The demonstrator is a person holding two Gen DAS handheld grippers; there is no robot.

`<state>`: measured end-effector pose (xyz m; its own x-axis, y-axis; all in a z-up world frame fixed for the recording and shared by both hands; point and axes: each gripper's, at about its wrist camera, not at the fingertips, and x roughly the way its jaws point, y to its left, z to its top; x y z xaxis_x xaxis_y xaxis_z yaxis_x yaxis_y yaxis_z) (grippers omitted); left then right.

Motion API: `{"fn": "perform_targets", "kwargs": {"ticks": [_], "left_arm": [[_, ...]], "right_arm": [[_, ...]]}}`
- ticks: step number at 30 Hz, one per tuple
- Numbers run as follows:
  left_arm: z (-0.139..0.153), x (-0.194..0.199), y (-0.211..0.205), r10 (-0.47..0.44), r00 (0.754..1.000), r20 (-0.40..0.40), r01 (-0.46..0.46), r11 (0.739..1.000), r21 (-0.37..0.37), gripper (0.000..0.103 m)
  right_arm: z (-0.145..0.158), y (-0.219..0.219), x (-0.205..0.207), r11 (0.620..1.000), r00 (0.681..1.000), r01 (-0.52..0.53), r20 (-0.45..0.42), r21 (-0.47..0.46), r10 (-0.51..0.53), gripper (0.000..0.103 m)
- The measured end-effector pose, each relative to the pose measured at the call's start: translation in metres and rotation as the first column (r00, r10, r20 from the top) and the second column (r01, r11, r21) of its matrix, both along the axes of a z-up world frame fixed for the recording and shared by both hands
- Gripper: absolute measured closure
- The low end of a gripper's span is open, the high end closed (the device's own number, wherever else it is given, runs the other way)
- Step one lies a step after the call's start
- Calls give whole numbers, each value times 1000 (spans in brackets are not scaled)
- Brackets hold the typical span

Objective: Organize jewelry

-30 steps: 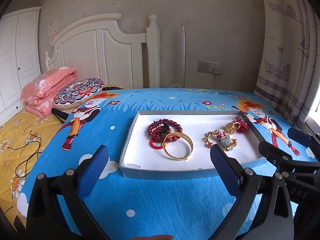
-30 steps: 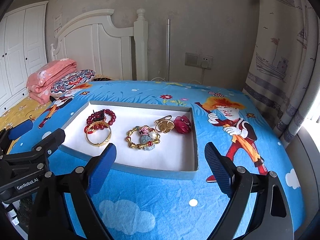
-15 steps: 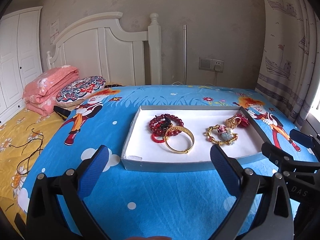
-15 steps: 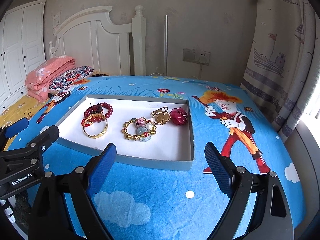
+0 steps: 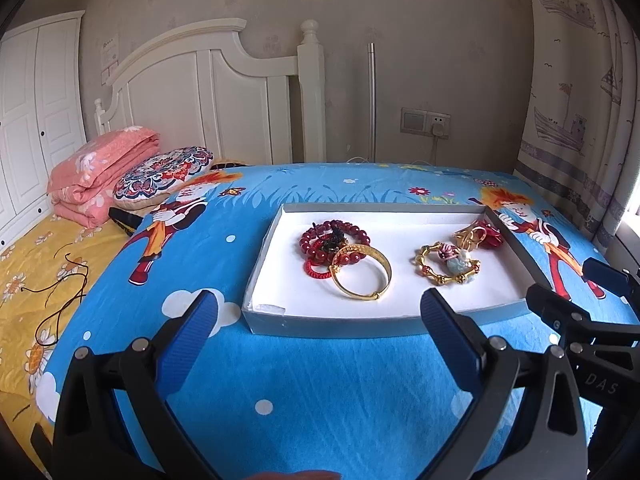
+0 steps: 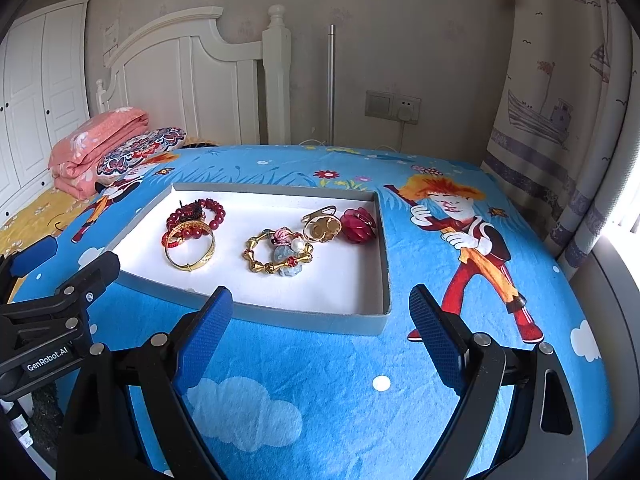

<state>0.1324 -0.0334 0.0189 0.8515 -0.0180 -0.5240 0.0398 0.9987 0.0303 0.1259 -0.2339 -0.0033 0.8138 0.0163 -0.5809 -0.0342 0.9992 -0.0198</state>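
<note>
Two hand-held grippers, left (image 5: 318,316) and right (image 6: 320,314), hang spread wide and empty before the tray (image 5: 360,326) at frame centre on the bed. Its gold bangle (image 5: 362,274) overlaps the red bead bracelets (image 5: 320,240); lifting one likely drags both.

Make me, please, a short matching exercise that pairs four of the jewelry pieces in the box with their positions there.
Things:
1. red bead bracelet
2. plain gold bangle
3. gold link bracelet with charms
4. red flower piece

Places, as seen from the right wrist camera:
A. middle of the white tray
B. against the right wall
C. far left, nearest the back wall
D. left, overlapping the red beads from the front

Pairs: 1-C, 2-D, 3-A, 4-B
</note>
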Motion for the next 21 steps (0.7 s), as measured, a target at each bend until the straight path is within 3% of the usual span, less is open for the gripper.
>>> {"fn": "perform_targets", "kwargs": {"ticks": [21], "left_arm": [[0,1,0,1,1000,-4,-1,1000,0,5]], "right_arm": [[1,-1,0,1000,1000,2,-6,1,-2,19]]}}
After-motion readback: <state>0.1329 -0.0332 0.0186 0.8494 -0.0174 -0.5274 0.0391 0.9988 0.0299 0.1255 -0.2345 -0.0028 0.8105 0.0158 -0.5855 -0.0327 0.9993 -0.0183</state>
